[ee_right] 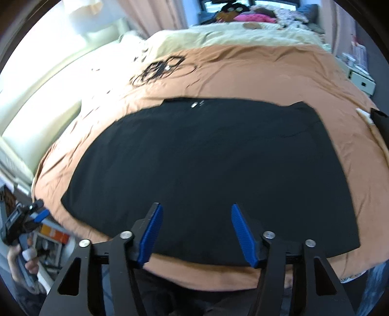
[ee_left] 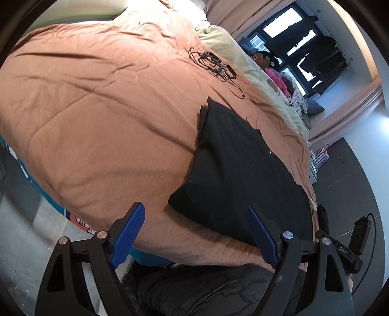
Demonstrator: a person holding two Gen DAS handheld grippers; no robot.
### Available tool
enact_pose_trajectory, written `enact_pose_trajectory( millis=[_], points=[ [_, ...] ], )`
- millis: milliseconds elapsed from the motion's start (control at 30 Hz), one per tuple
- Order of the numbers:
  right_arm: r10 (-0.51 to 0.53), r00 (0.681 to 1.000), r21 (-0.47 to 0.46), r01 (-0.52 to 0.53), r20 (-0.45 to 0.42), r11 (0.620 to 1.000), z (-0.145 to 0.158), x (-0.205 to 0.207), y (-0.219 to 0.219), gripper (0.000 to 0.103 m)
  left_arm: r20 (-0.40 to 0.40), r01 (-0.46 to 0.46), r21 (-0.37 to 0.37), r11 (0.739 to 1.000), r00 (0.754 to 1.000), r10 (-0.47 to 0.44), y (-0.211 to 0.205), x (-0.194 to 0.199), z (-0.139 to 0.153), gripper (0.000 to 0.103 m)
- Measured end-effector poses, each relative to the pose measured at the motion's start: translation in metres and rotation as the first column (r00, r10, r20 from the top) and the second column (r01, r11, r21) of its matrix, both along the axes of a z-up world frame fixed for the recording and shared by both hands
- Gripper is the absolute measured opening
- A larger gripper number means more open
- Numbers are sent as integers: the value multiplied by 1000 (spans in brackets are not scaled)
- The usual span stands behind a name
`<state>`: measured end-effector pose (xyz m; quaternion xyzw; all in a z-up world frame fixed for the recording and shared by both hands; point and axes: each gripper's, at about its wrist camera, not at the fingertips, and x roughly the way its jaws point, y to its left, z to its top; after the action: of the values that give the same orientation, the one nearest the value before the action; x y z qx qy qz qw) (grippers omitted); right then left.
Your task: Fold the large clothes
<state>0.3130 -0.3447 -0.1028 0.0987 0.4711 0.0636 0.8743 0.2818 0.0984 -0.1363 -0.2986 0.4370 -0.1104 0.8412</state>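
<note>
A black garment [ee_right: 206, 165] lies spread flat on the orange-brown bedspread [ee_right: 243, 65], near the bed's front edge. It also shows in the left wrist view [ee_left: 238, 167], at the right side of the bed. My right gripper [ee_right: 195, 209] is open and empty, hovering above the garment's near hem. My left gripper [ee_left: 194, 209] is open and empty, just off the garment's near left corner; it also shows at the far left of the right wrist view [ee_right: 36, 214]. The right gripper's body shows at the lower right of the left wrist view [ee_left: 345, 243].
A tangle of black cables and small devices [ee_right: 160, 68] lies on the bedspread beyond the garment, also seen in the left wrist view [ee_left: 216, 65]. A pale cream blanket [ee_right: 218, 36] covers the far end. Clothes pile [ee_right: 255, 14] by the window. Grey floor [ee_left: 352, 182] lies right of the bed.
</note>
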Motion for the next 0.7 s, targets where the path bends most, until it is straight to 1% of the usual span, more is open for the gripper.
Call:
enact_pose_trajectory(
  millis=[133,167,233,300,367,467,500,533,567,700],
  points=[
    [43,998,10,-43,-45,999,-13,3,21,55,-7,-6,-21,1000,1000,6,-4,-1,-6,86],
    [52,997,8,-52,-57,999,-17,4,25,53,-11,-6,-25,1000,1000,6,-5,1,-9,86],
    [72,993,-4,-73,-91,997,-28,8,35,48,-15,-5,-37,999,1000,4,-7,5,-13,86],
    [90,989,-10,-92,-120,996,-36,11,43,40,-29,-1,-45,999,1000,-1,-11,12,-21,86],
    [106,984,-19,-110,-144,994,-45,17,49,37,-36,0,-41,999,999,-2,-14,17,-28,85],
    [109,980,-36,-116,-167,993,-57,27,54,36,-53,-3,-27,1000,999,1,-19,27,-36,66],
    [105,979,-36,-113,-174,993,-61,32,53,36,-56,0,-26,1000,998,-1,-21,28,-38,62],
    [101,978,-39,-110,-180,993,-63,37,53,36,-61,2,-25,1000,998,-4,-23,31,-41,60],
    [96,977,-45,-106,-188,993,-67,42,53,33,-63,5,-29,1000,998,-7,-24,34,-43,59],
    [75,973,-67,-92,-217,994,-78,66,51,18,-61,2,-52,999,998,-5,-27,40,-48,59]
  ],
)
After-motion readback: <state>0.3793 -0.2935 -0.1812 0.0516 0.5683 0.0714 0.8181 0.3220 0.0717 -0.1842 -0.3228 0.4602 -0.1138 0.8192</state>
